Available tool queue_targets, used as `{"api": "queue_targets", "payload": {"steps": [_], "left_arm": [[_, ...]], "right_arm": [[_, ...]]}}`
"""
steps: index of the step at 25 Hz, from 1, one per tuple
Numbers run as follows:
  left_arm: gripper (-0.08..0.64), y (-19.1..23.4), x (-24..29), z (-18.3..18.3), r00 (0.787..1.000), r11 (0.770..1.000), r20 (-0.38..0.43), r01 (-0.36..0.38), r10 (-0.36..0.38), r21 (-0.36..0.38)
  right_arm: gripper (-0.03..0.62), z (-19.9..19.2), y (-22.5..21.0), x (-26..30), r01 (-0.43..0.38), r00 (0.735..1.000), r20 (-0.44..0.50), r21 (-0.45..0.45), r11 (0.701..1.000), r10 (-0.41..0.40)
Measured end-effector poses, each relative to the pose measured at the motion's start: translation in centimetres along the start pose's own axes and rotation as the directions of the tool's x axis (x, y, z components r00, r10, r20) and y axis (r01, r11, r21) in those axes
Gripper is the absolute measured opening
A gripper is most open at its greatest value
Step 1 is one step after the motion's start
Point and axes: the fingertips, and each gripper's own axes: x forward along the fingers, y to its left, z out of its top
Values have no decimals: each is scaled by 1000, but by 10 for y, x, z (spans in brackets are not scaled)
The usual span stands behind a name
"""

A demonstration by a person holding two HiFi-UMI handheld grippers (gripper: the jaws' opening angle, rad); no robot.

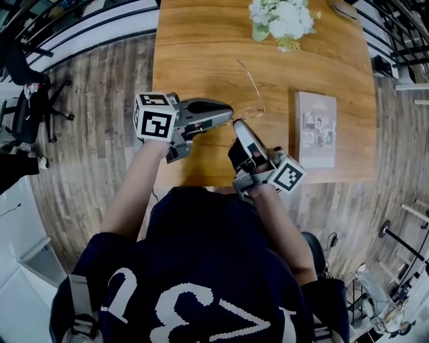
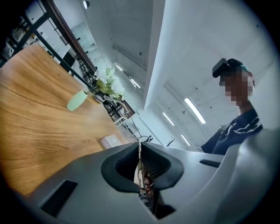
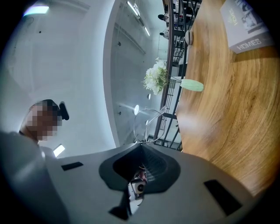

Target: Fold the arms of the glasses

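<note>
Thin wire-rimmed glasses (image 1: 251, 107) hang just above the near part of the wooden table (image 1: 201, 53). One arm sticks out, slanting away over the table. My left gripper (image 1: 230, 119) comes in from the left, level and shut on a thin wire part of the glasses (image 2: 140, 151), which runs between its pads. My right gripper (image 1: 238, 126) reaches up from the near side and is shut on the frame. In the right gripper view a lens rim (image 3: 147, 119) loops up out of the closed jaws.
A grey book (image 1: 316, 128) lies at the table's right. A pale green vase of white flowers (image 1: 281, 19) stands at the far edge, a small dish (image 1: 344, 9) beside it. A black office chair (image 1: 27, 100) stands on the plank floor at the left.
</note>
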Motion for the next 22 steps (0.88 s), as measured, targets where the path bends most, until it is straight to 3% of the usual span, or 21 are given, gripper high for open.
{"api": "queue_targets", "payload": {"steps": [3,6,9,11,15,22], "left_arm": [[29,-1,1,1,1000,1000,-3,12,-12,1],[93,11,-7,16,995,996,65,-75,72,44],[131,29,-24,45,965,979,189,-195,181,61],[140,38,-34,68,942,972,262,-231,212,42],[140,48,-38,97,925,967,304,-253,228,44],[140,55,-12,102,949,986,270,-168,166,-14]], "right_arm": [[26,1,1,-1,-2,1000,0,4,1000,2],[26,0,1,-1,-3,1000,-6,3,1000,3],[26,-3,4,-1,-10,1000,-22,-3,1000,10],[26,-5,5,-1,-13,1000,-28,0,1000,13],[26,-9,7,-2,-13,999,-32,3,1000,13],[26,-15,12,-3,-15,999,-46,-5,1000,15]]}}
